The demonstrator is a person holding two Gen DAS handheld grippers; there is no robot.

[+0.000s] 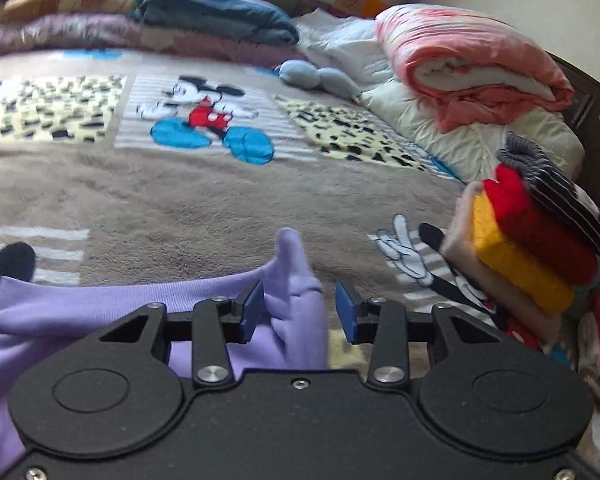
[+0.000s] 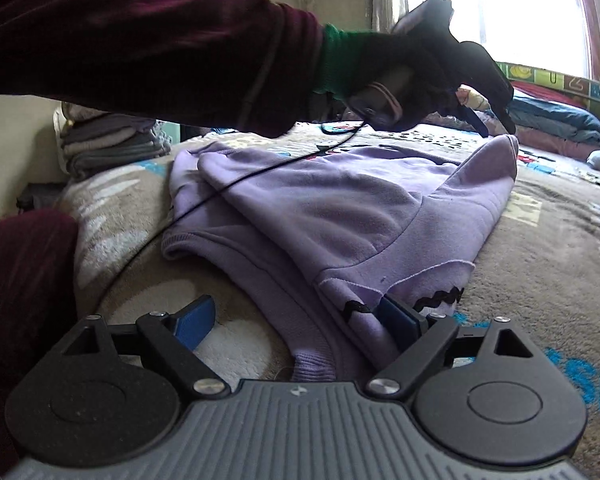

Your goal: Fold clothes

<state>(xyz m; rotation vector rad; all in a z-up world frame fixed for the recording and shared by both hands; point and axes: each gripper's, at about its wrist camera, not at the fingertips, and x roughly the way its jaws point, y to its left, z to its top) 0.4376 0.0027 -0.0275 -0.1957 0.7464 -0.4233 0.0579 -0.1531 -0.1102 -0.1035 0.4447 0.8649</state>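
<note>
A lilac hoodie [image 2: 340, 200] lies partly folded on a beige cartoon-print blanket [image 2: 540, 260]. In the right wrist view a person's gloved hand holds my left gripper [image 2: 496, 128] at the hoodie's far corner, which peaks up to it. In the left wrist view my left gripper [image 1: 300, 296] is shut on a bunched corner of the hoodie [image 1: 80, 312]; the fabric sticks up past the blue pads. My right gripper [image 2: 296, 304] stands wide open at the near hem. Its right pad [image 2: 396, 324] rests against the fabric by a black zigzag trim, while the left pad hangs over the blanket.
A stack of folded clothes [image 1: 532, 248] in grey, red, yellow and beige sits at the right. A rolled pink quilt [image 1: 468, 64] and piled bedding [image 1: 216, 12] line the far side. More folded grey clothes [image 2: 108, 144] lie at the left. A dark red sleeve [image 2: 140, 40] and a black cable [image 2: 220, 196] cross above the hoodie.
</note>
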